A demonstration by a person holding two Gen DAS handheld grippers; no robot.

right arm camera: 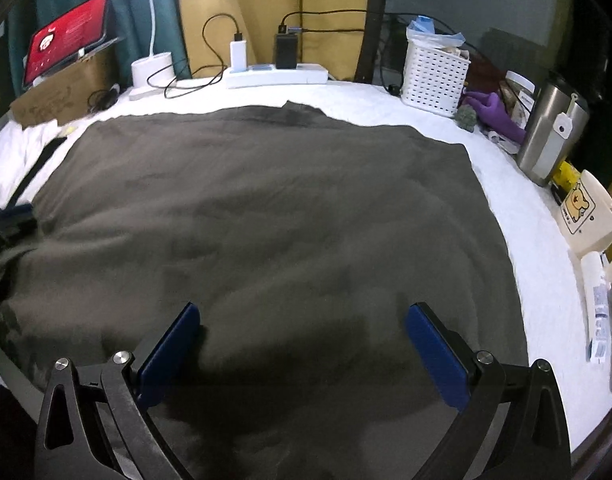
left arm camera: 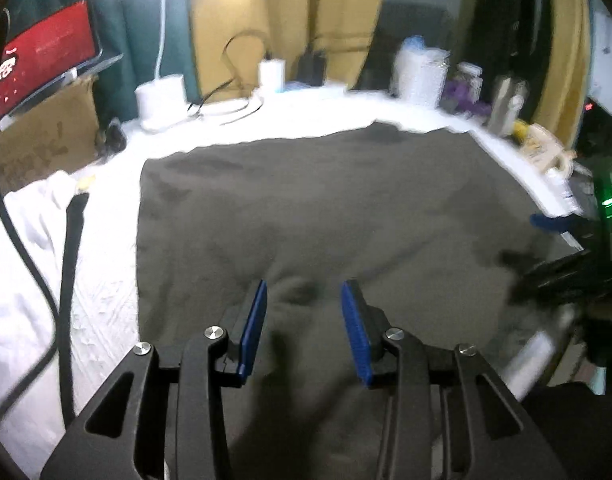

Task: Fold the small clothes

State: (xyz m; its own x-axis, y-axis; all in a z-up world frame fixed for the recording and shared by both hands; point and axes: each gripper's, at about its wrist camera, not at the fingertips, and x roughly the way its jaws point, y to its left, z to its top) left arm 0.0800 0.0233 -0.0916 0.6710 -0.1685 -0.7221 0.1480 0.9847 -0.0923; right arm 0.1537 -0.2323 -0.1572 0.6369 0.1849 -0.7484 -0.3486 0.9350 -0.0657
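Note:
A dark grey garment (left arm camera: pixel 325 208) lies spread flat on the white table cover (left arm camera: pixel 106 280); it also fills the right wrist view (right arm camera: pixel 266 208). My left gripper (left arm camera: pixel 304 292) is open and empty, over the garment's near edge. My right gripper (right arm camera: pixel 302 316) is wide open and empty, low over the garment's near part. The right gripper shows blurred at the right edge of the left wrist view (left arm camera: pixel 561 248). Part of the left gripper shows at the left edge of the right wrist view (right arm camera: pixel 10 220).
Along the back stand a red tablet (right arm camera: pixel 66 44) on a cardboard box (right arm camera: pixel 62 96), a lamp base (right arm camera: pixel 152 70), a power strip (right arm camera: pixel 278 76) and a white basket (right arm camera: pixel 433 76). A steel tumbler (right arm camera: pixel 549 132) and a mug (right arm camera: pixel 589 212) stand at right. A black strap (left arm camera: pixel 72 280) lies at left.

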